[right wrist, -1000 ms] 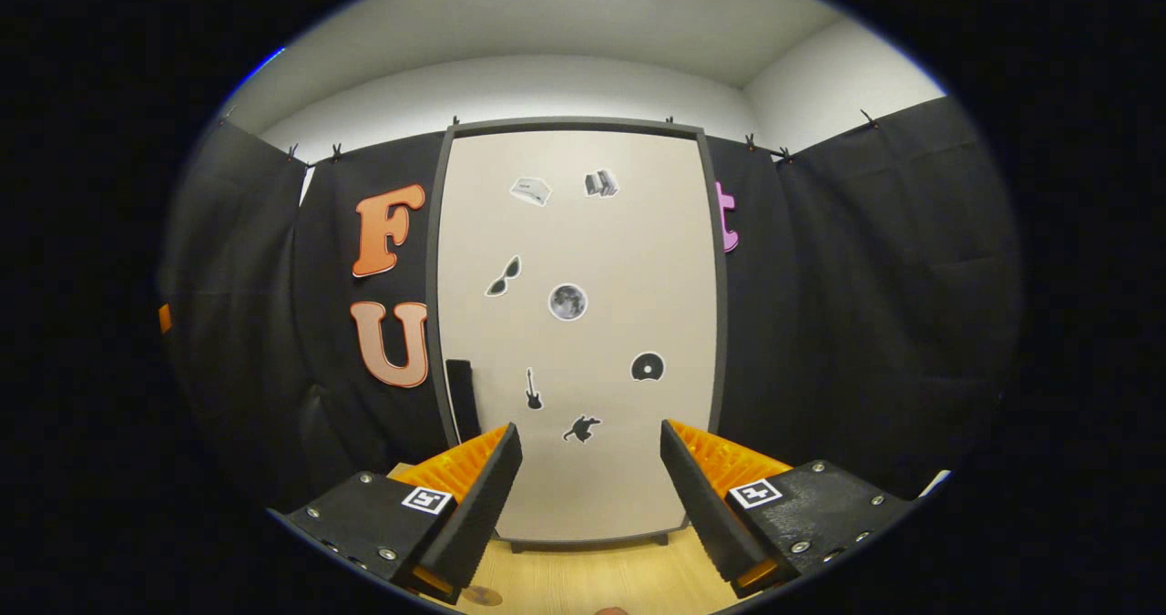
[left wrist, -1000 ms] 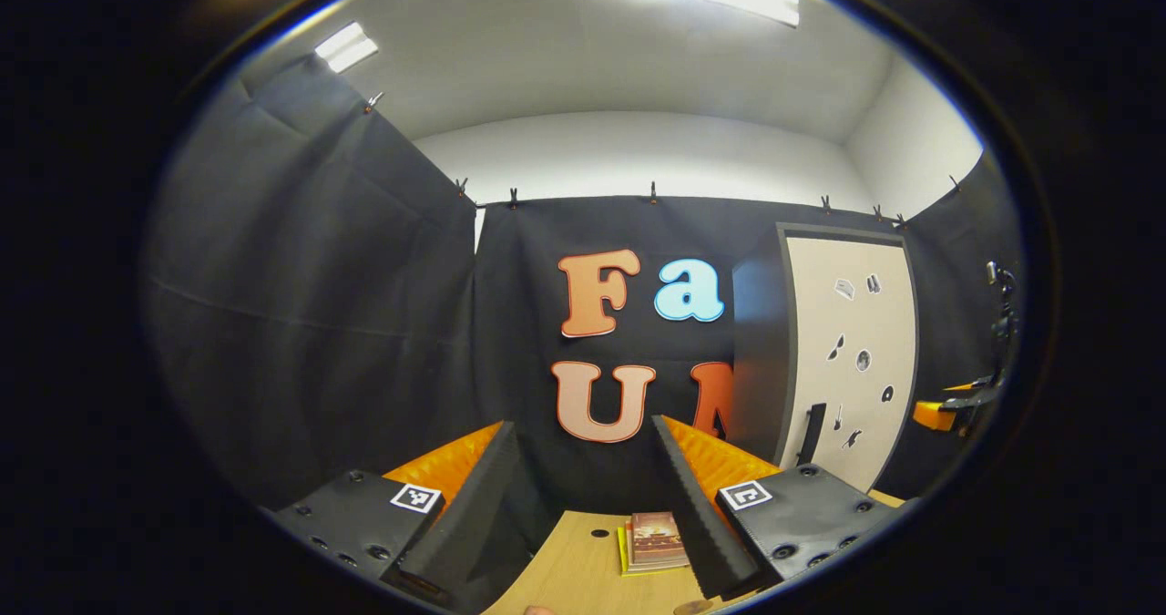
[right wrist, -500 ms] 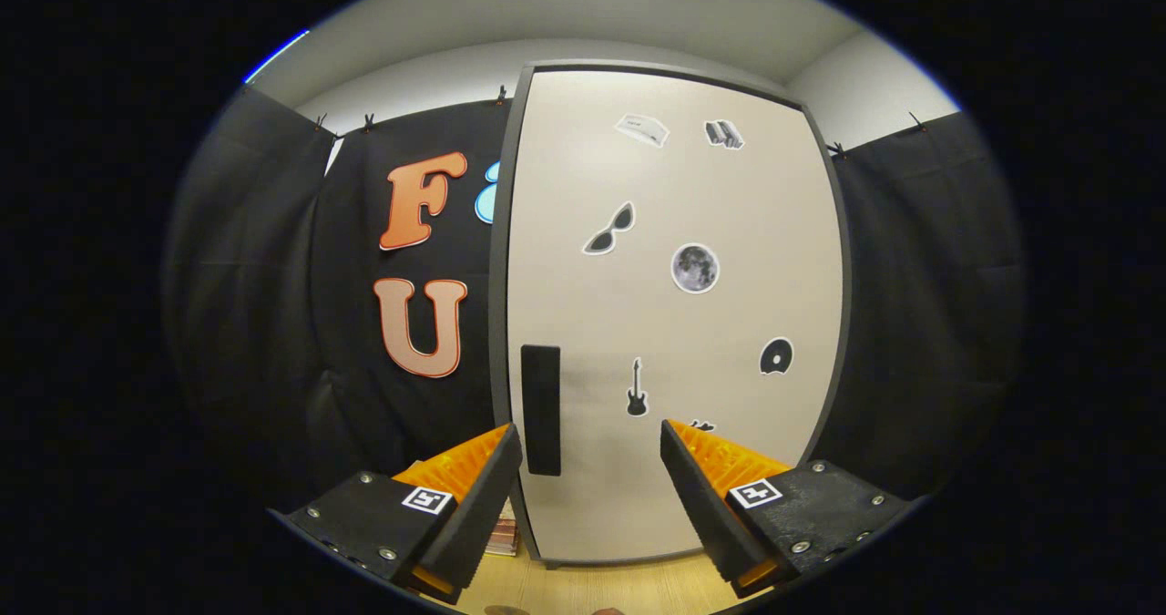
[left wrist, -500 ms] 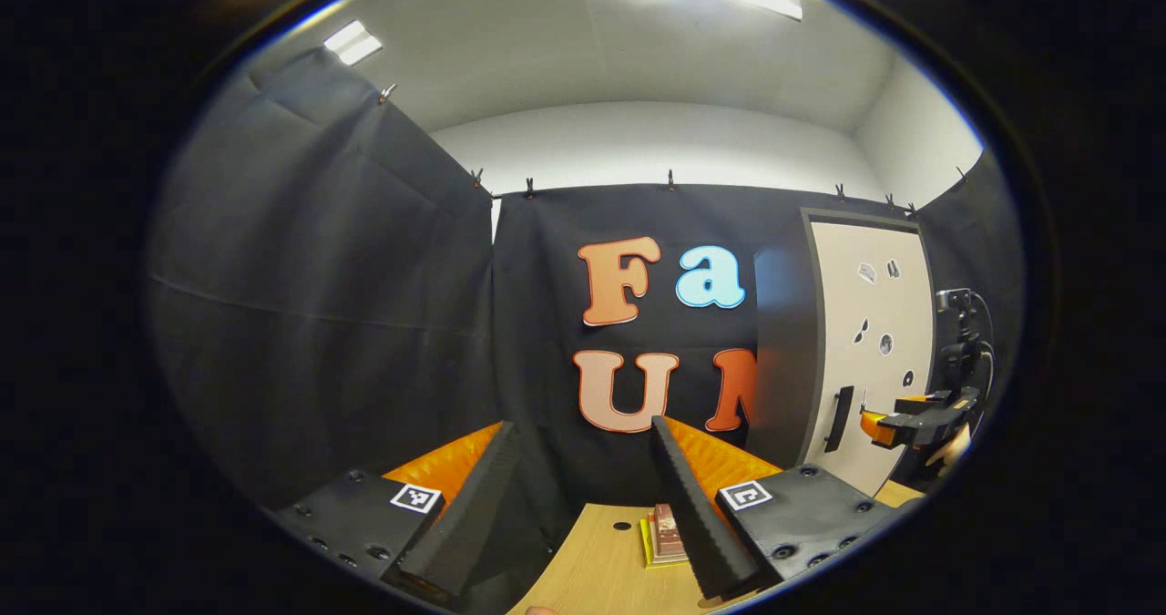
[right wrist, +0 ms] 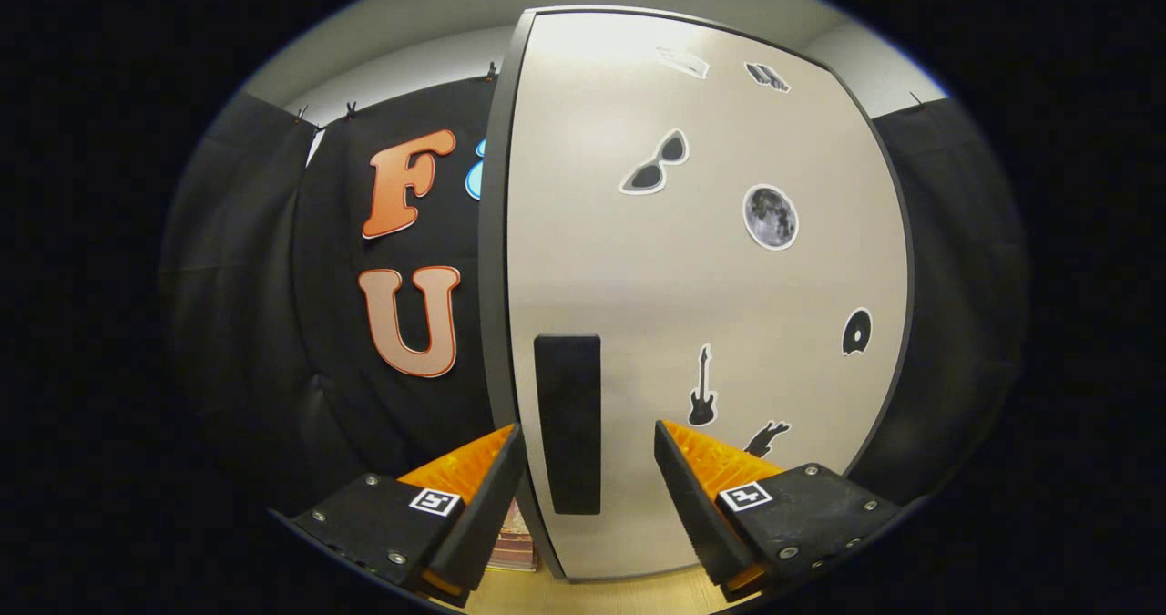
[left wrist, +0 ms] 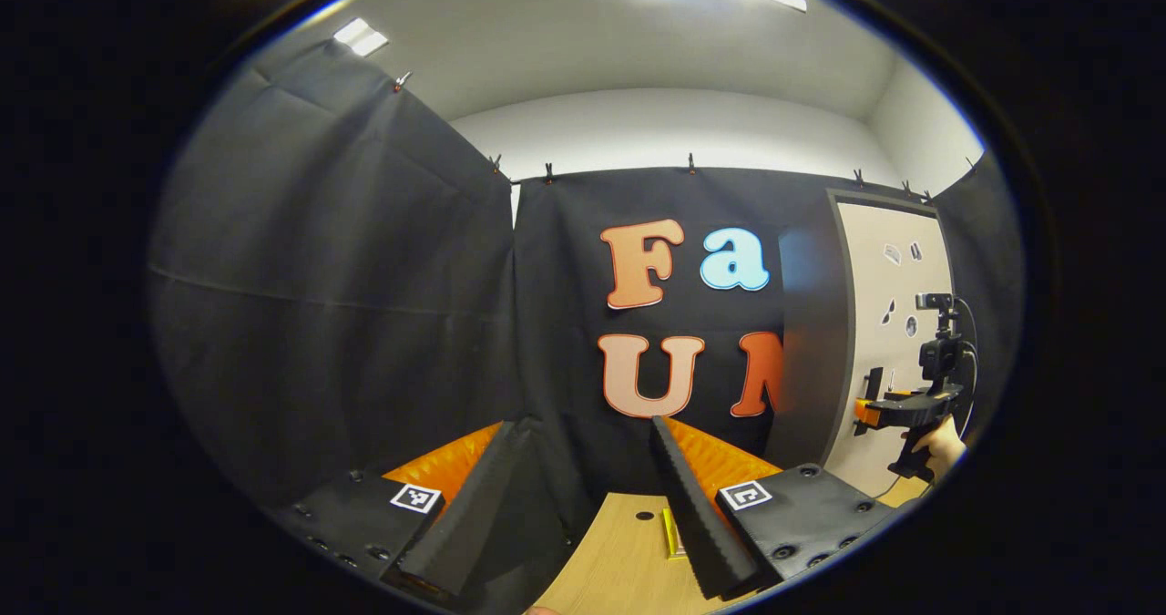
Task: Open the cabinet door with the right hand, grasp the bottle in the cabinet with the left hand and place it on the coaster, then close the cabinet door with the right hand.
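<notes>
Both grippers stand with their jaws spread wide and nothing between the fingers. In the right gripper view I have my right gripper pointed straight at the cabinet door, which is shut; the dark upright handle on the door's left side sits right in the gap between my two fingers, though I cannot tell whether either finger touches it yet. The pale door carries small stickers: sunglasses, a moon, a guitar and a disc. Just below my left finger, at the foot of the cabinet, I make out the edge of a small stack of books on the wooden table.

In the left gripper view my left gripper hangs over the near edge of the table, aimed at the booth's black wall and well apart from the cabinet, which stands at the far right. There I also see the right gripper, held by a hand, its tips up against the door beside the handle. With the door closed, the bottle is hidden from me, and I cannot pick out the coaster.
</notes>
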`<state>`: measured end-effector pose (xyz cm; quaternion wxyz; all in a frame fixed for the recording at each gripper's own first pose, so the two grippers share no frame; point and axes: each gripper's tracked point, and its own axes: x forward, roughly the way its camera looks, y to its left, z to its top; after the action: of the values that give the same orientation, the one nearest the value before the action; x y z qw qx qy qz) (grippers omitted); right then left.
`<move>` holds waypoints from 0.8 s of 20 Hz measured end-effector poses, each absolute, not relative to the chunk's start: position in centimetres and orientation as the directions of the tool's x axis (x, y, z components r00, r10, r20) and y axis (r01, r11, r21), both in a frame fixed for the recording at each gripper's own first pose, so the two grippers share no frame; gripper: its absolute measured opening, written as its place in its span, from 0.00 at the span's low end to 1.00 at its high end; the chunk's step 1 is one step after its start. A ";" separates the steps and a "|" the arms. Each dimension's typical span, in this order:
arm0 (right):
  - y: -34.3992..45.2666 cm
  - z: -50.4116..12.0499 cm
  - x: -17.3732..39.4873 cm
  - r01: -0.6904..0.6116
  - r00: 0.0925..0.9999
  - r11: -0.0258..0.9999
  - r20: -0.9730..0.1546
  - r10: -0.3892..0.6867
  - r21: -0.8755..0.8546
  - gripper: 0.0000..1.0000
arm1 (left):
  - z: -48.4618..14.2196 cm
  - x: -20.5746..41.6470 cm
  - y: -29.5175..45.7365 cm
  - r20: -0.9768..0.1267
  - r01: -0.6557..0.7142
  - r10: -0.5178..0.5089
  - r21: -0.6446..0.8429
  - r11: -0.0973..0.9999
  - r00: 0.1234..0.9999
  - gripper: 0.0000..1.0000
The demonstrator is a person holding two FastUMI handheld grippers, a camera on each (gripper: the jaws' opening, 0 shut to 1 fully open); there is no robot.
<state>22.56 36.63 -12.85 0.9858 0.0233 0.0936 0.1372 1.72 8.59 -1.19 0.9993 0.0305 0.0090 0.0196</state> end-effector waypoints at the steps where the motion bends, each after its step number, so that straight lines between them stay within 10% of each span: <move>1: 36.8 -13.0 23.0 -0.266 0.944 0.960 -0.180 0.277 0.082 0.83 | -1.2 1.8 8.9 -0.019 -0.046 0.047 0.064 0.997 0.999 0.95; 8: 37.5 -13.3 23.0 -0.273 0.938 0.956 -0.193 0.289 0.103 0.31 | -1.8 2.1 9.5 -0.029 -0.055 0.057 0.076 0.996 0.998 0.95; 16: 37.0 -13.1 21.4 -0.325 0.918 0.941 -0.208 0.339 0.099 0.30 | -1.8 2.4 8.2 -0.022 -0.018 0.019 0.064 0.998 1.000 0.95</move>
<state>21.37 36.96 -13.12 0.9787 0.0310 0.1119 0.1695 2.44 8.25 -1.80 0.9994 0.0317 0.0115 0.0093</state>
